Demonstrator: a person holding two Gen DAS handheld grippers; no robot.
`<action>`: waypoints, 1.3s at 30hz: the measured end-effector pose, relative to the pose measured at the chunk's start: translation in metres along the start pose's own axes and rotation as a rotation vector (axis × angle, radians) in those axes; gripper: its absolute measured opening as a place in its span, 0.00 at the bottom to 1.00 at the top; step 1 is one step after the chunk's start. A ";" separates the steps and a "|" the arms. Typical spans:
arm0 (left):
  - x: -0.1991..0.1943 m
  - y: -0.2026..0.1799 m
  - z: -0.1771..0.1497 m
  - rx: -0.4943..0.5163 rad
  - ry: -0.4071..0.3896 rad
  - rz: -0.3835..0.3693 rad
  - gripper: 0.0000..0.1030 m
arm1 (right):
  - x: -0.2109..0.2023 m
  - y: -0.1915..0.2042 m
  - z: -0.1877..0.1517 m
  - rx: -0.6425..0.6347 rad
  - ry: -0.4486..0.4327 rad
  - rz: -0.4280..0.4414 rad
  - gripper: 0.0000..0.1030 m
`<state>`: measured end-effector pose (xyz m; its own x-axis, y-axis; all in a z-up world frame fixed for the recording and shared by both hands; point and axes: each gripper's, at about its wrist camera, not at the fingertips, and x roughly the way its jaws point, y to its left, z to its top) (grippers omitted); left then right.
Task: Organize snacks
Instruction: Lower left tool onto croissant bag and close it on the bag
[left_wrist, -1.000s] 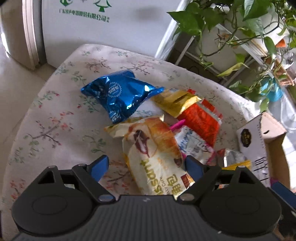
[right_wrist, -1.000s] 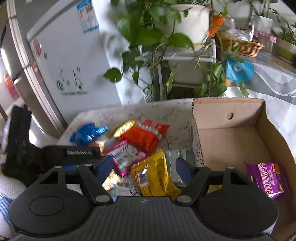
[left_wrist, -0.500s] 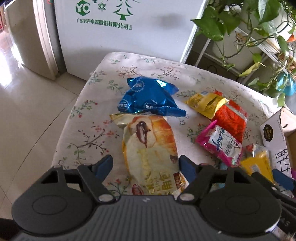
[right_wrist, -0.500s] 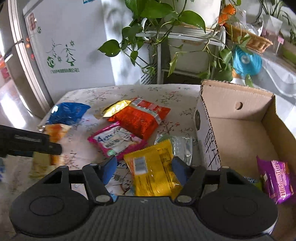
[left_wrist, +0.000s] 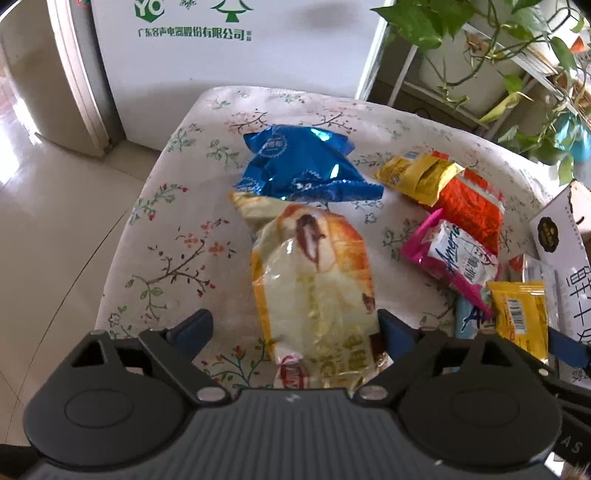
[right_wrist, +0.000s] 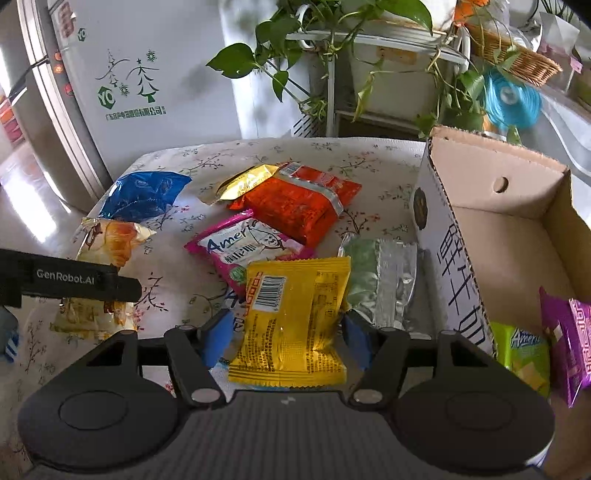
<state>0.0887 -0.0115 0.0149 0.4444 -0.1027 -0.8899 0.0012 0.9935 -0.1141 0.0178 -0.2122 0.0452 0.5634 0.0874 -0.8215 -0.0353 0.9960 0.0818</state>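
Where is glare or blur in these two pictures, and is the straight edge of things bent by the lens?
Left wrist view: sun glare on the floor, glints on the blue packet; sharp. Right wrist view: glare on the floor; the fridge edge bows, fisheye.

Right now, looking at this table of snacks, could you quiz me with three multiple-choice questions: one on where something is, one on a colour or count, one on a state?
1. Where is the purple packet?
A. In the cardboard box
B. On the floor
C. On the plant shelf

2. What colour is the packet between the right hand-held gripper fingers?
A. Blue
B. Yellow
C. Purple

3. How do the left hand-held gripper jaws stand?
A. Clamped empty
B. Open around the bread bag
C. Holding the blue bag

Answers: 1 A, it lies inside the box. 2 B, the yellow packet sits there. 3 B, a gap shows beside the bag.
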 end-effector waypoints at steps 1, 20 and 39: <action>0.001 0.000 0.000 0.003 0.005 0.001 0.94 | 0.000 0.001 0.000 0.000 0.002 -0.001 0.72; 0.004 -0.011 -0.008 0.092 -0.016 0.041 0.96 | 0.004 -0.006 0.001 0.061 0.027 -0.012 0.58; -0.033 -0.001 -0.040 0.037 -0.109 -0.011 0.55 | -0.016 -0.011 0.005 0.112 -0.010 0.064 0.55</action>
<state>0.0380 -0.0109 0.0262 0.5392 -0.1093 -0.8350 0.0390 0.9937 -0.1049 0.0129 -0.2242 0.0603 0.5709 0.1500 -0.8072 0.0210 0.9802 0.1969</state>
